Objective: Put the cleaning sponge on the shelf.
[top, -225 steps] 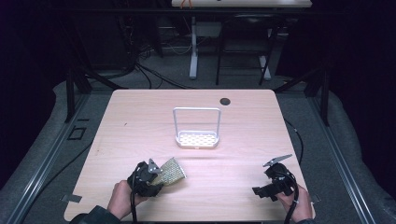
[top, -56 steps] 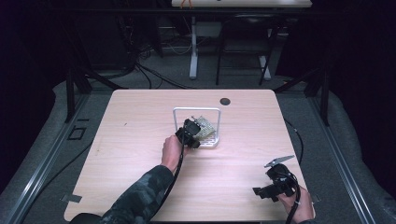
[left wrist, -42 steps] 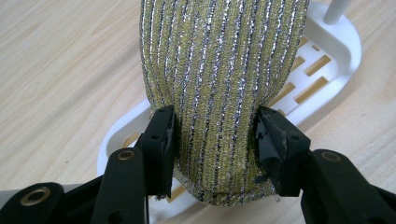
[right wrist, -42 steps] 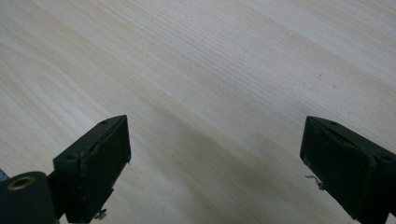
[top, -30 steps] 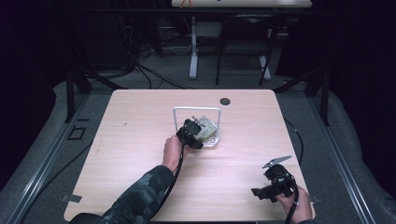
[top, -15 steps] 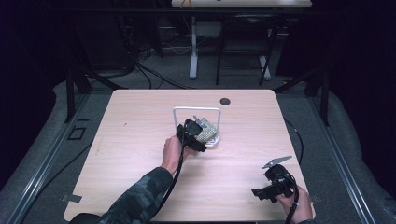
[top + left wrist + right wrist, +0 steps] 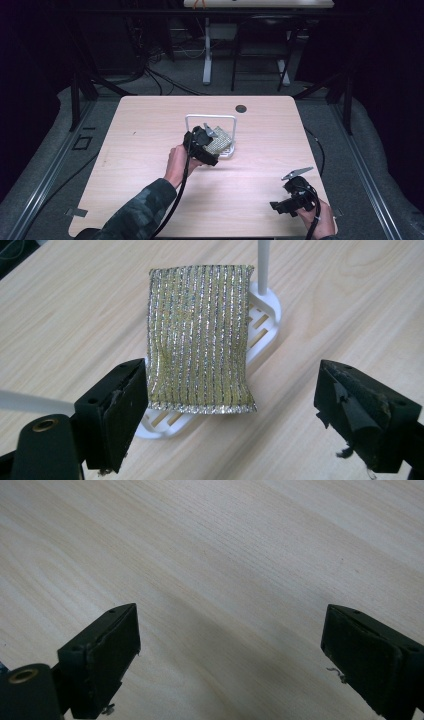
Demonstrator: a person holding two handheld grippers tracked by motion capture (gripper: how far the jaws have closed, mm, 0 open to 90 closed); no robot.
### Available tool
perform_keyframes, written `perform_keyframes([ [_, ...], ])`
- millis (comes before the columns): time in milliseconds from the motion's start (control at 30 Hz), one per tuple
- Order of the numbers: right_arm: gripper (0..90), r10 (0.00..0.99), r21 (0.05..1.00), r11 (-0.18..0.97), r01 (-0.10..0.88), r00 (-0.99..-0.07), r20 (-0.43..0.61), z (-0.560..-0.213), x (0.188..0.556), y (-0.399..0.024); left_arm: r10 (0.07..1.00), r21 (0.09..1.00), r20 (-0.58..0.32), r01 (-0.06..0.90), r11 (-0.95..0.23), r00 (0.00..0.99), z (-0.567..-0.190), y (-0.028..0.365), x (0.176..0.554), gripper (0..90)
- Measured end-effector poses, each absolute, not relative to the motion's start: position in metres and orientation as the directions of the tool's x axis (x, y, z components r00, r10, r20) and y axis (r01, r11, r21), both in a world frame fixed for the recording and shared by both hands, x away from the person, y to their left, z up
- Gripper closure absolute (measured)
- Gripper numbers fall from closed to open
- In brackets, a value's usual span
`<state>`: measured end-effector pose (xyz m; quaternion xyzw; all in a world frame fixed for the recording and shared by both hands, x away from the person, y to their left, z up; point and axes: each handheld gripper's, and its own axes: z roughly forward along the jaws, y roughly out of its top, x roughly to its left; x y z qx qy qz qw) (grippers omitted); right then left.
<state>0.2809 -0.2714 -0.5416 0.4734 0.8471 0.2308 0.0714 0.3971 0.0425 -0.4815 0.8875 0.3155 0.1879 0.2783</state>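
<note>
Sponge point(image 7: 199, 340) — a glittery gold-and-silver scouring pad — lies across the white slotted rack point(image 7: 262, 325) mid-table, free of the left gripper point(image 7: 230, 405), jaws wide. Right gripper point(image 7: 230, 655) gapes over bare wood — holding nothing.

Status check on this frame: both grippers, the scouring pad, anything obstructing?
Left gripper open at the sponge. Sponge lies on the white rack, released. Right gripper open over bare table. Nothing in the way.
</note>
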Motion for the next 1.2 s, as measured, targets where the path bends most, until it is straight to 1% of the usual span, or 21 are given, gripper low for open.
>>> perform_keyframes([
  [267, 8.2, 0.835, 0.453, 0.447, 0.771, -0.542, 0.099, -0.541, 0.281, -0.270, 0.655, 0.630, 0.151, 0.438, -0.641, 0.741, -0.462, 0.064, 0.381, 8.5],
  [433, 8.3, 0.834, 0.454, 0.447, 0.770, -0.543, 0.099, -0.542, 0.281, -0.271, 0.656, 0.630, 0.137, 0.446, -0.636, 0.742, -0.455, 0.078, 0.376, 7.2],
  [500, 8.3, 0.835, 0.460, 0.441, 0.771, -0.541, 0.105, -0.543, 0.281, -0.270, 0.660, 0.625, 0.143, 0.450, -0.638, 0.738, -0.454, 0.086, 0.373, 5.3],
  [600, 8.3, 0.829, 0.454, 0.461, 0.763, -0.552, 0.087, -0.543, 0.281, -0.271, 0.668, 0.626, 0.144, 0.456, -0.633, 0.730, -0.454, 0.097, 0.367, 1.5],
  [667, 8.4, 0.834, 0.454, 0.447, 0.771, -0.542, 0.099, -0.543, 0.281, -0.270, 0.674, 0.623, 0.137, 0.466, -0.629, 0.726, -0.454, 0.107, 0.361, 0.4],
  [800, 8.4, 0.836, 0.452, 0.449, 0.770, -0.541, 0.092, -0.543, 0.281, -0.271, 0.671, 0.613, 0.133, 0.472, -0.634, 0.730, -0.458, 0.123, 0.350, 0.3],
  [1000, 8.4, 0.837, 0.449, 0.446, 0.774, -0.538, 0.096, -0.543, 0.280, -0.269, 0.703, 0.624, 0.107, 0.503, -0.598, 0.703, -0.470, 0.152, 0.335, 0.2],
  [1200, 8.7, 0.837, 0.451, 0.446, 0.773, -0.539, 0.096, -0.543, 0.280, -0.270, 0.720, 0.591, 0.082, 0.548, -0.591, 0.689, -0.487, 0.173, 0.323, 0.2],
])
